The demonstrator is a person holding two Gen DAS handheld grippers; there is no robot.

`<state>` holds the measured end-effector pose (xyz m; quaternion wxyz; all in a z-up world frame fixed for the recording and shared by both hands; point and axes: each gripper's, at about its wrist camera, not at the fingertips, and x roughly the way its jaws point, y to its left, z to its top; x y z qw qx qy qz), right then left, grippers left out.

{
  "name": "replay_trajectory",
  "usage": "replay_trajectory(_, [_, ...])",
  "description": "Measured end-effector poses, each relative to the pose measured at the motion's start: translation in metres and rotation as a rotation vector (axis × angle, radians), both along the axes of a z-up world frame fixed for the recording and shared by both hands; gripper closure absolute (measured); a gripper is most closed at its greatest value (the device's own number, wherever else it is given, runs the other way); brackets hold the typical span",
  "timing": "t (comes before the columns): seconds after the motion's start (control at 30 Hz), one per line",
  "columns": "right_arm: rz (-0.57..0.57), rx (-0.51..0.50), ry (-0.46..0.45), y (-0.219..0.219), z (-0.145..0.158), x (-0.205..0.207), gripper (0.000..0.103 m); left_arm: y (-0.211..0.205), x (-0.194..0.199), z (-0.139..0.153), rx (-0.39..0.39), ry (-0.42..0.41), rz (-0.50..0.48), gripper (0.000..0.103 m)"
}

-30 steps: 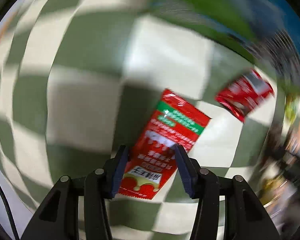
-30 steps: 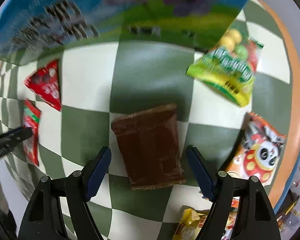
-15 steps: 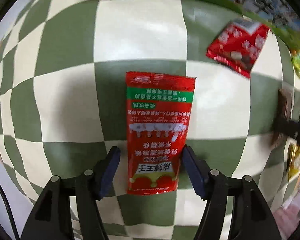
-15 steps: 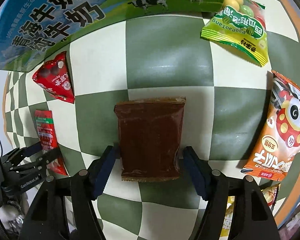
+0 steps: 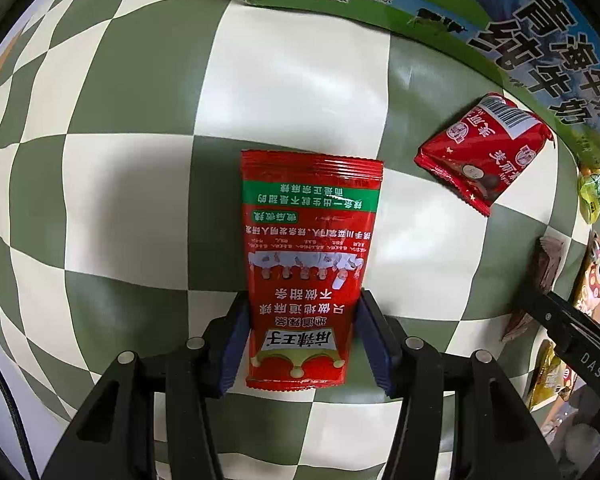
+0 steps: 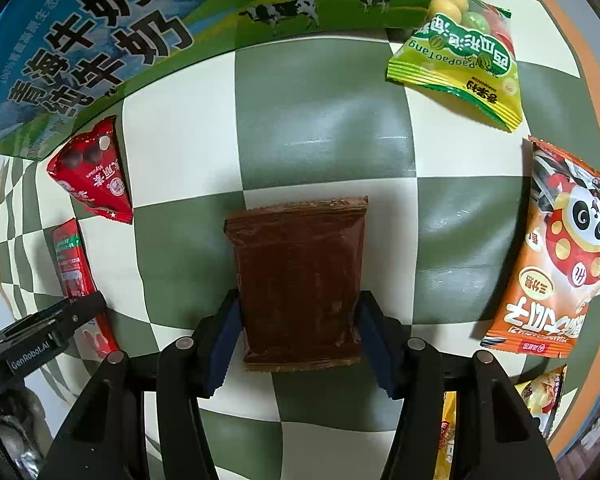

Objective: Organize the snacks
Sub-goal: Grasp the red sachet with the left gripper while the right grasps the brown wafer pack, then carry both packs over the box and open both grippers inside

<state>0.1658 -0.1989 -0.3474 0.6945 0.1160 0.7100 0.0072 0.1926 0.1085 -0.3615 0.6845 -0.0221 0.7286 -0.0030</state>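
Item, left gripper (image 5: 302, 334): jaws now drawn in against both long edges of the tall red foil sachet with a green band (image 5: 310, 264), pinching its lower end; half a second ago the same jaws stood apart from it with a gap on each side, and a second ago the sachet lay askew between them. Sachet lies flat and square on the green-and-cream chequered worktop (image 5: 132, 200). Item, right gripper (image 6: 298, 336): jaws likewise closed in on the sides of the flat dark-brown plastic snack packet (image 6: 298, 280), pinching its near end; half a second ago they were spread wider than the packet. Packet rests flat on the worktop, centred in the view. Reading: both approaches appear finished and both grasps made, so a lift and carry to a sorting place is the likely next step; neither packet looks raised yet. Farther items, undisturbed: red triangular pouch with barcode label (image 5: 486, 152), beyond and right of the sachet; orange panda-print bag (image 6: 556, 264), at right; lime-green candy bag (image 6: 458, 64), far right. Farthest: blue-and-green printed milk carton box (image 6: 112, 44), along the back edge.
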Motion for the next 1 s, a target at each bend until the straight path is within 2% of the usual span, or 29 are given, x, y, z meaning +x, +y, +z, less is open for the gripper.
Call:
replay_trajectory(0.03, [0.004, -0.006, -0.001, 0.0, 0.001, -0.001, 0.04, 0.001, 0.0, -0.002, 0.003, 0.001, 0.0, 0.052])
replay_trajectory(0.07, [0.008, -0.009, 0.0, -0.002, -0.011, 0.002, 0.04, -0.003, -0.001, -0.002, 0.005, 0.001, 0.001, 0.052])
replay_trajectory(0.33, [0.012, -0.02, 0.003, 0.011, -0.017, -0.002, 0.04, -0.009, 0.003, -0.005, 0.014, 0.0, -0.001, 0.052])
replay_trajectory(0.37, [0.014, -0.023, 0.003, 0.012, -0.017, -0.003, 0.04, -0.015, -0.002, 0.003, 0.016, -0.002, -0.001, 0.052])
replay_trajectory(0.43, [0.027, -0.032, -0.002, 0.018, -0.022, -0.002, 0.041, -0.012, -0.012, -0.004, 0.019, -0.01, -0.001, 0.054])
replay_trajectory(0.5, [0.045, -0.045, -0.025, 0.035, -0.028, 0.005, 0.046, -0.015, -0.015, 0.001, 0.027, -0.026, -0.009, 0.056])
replay_trajectory(0.63, [0.048, -0.023, -0.053, 0.041, -0.021, -0.001, 0.046, -0.022, -0.022, 0.015, 0.019, -0.051, -0.024, 0.058])
replay_trajectory(0.8, [0.037, 0.059, -0.105, 0.031, 0.019, -0.023, 0.046, -0.027, -0.028, 0.054, -0.059, -0.094, -0.039, 0.059])
replay_trajectory(0.9, [0.035, 0.116, -0.157, 0.028, 0.054, -0.027, 0.046, -0.036, -0.021, 0.094, -0.13, -0.148, -0.05, 0.059])
replay_trajectory(1.0, [0.024, 0.176, -0.225, 0.027, 0.093, -0.012, 0.046, -0.046, -0.005, 0.138, -0.198, -0.211, -0.063, 0.059])
